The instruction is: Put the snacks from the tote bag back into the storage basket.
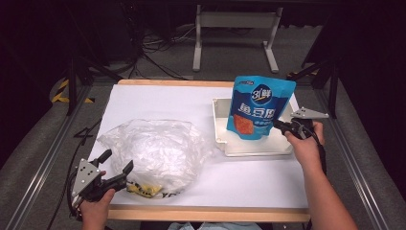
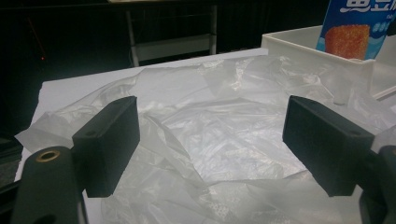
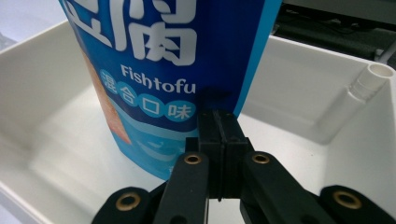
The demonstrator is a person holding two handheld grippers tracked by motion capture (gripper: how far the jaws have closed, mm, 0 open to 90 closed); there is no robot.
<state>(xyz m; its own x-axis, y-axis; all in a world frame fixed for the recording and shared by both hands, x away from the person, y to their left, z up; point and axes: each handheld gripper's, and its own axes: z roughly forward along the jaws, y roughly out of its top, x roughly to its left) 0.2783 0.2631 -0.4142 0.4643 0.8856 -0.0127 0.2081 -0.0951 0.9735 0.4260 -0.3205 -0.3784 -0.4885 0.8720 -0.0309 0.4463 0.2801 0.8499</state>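
Far left, the left gripper [image 1: 116, 168] sits at the near edge of the table [image 1: 158, 98], jaws spread wide with nothing between them. In the left gripper view it looks straight over the crumpled clear bag [image 2: 219, 126], which lies loose on the white surface. In the high view there's something yellow [image 1: 143, 190] at the bag's near edge, can't tell what it is.

Moving right, there's the white tray [image 1: 253, 148], just beside the bag but not touching it as far as I can see. The blue pouch [image 1: 258, 108] stands upright over the tray, low in it; whether its bottom is down on the tray floor I honestly can't tell. The right gripper [image 1: 279, 125] has it by the lower right edge, jaws pressed together and pinching only the thin side seam [image 3: 219, 100], which you can see well in the right gripper view.

What could go wrong, my guess:
- That pinch is tiny and way off to one side. The pouch looks top-heavy from that hold, so it could swing or slip out of the pads.
- If it's let go while upright, it may tip over the tray wall, toward the bag or off the far side.
- The left jaws are right at the bag. Any drift forward would snag the film and drag it, maybe into the tray.
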